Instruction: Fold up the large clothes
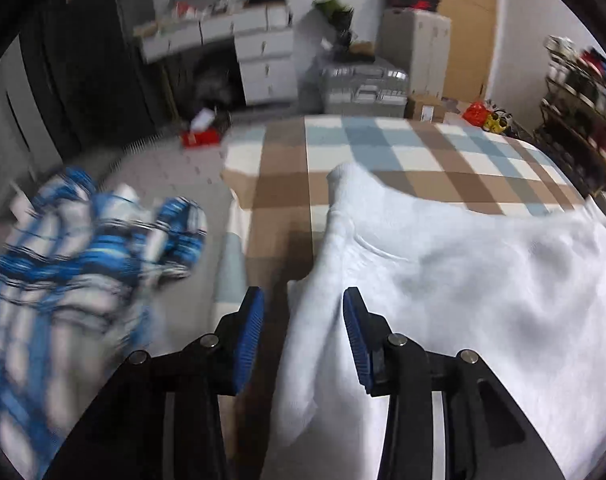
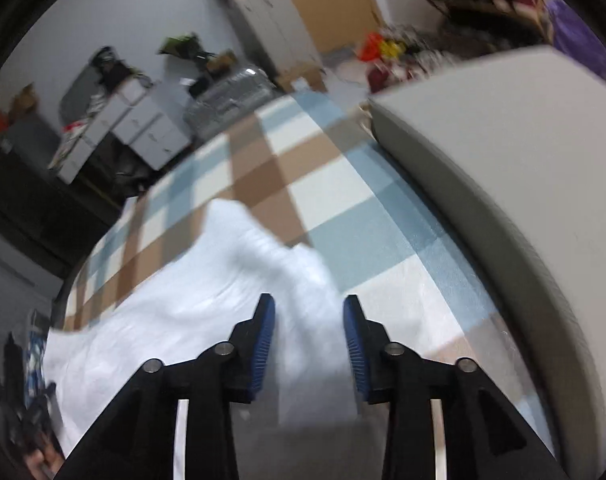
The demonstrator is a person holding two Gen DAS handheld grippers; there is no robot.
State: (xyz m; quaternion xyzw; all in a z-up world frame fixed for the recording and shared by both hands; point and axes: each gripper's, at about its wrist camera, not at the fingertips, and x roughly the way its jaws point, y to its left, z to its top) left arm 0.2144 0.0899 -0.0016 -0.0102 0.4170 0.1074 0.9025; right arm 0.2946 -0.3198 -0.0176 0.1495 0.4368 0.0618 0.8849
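A large white garment point(image 1: 463, 280) lies spread on a checked brown, blue and white bed cover point(image 1: 383, 152). My left gripper point(image 1: 303, 304) is open over the garment's left edge, with cloth between its blue pads point(image 1: 251, 332). In the right wrist view the same white garment point(image 2: 207, 300) lies on the checked cover point(image 2: 343, 208). My right gripper point(image 2: 309, 320) is open over a raised fold of the cloth at its right end. Both views are blurred by motion.
A blue and white checked garment point(image 1: 63, 272) lies heaped on the left. A grey padded headboard or cushion point(image 2: 503, 168) runs along the right of the bed. White drawers point(image 1: 263, 56), a silver case point(image 1: 363, 84) and boxes stand beyond the far edge.
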